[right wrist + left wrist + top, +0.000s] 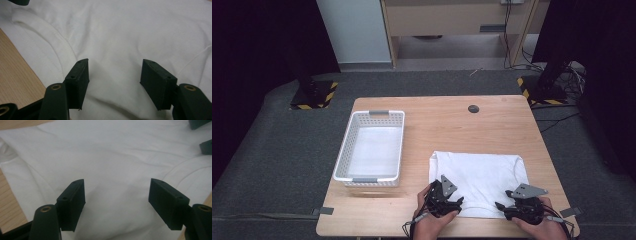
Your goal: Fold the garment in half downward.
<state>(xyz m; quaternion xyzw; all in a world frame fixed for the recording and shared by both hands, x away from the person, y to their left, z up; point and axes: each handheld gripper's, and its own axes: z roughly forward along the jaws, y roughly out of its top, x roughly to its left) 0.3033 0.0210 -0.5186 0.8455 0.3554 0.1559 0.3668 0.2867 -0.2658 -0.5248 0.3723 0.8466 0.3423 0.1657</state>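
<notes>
Both grippers, left (457, 202) and right (502, 206), hovered wide open over the shirt (479, 175); the basket (347, 150) at ten o'clock waited, folding apparently unstarted.

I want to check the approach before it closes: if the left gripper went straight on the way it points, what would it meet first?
Most likely the white shirt: the left gripper stands open over the cloth with nothing between. How far above the cloth it is, I cannot tell.
</notes>
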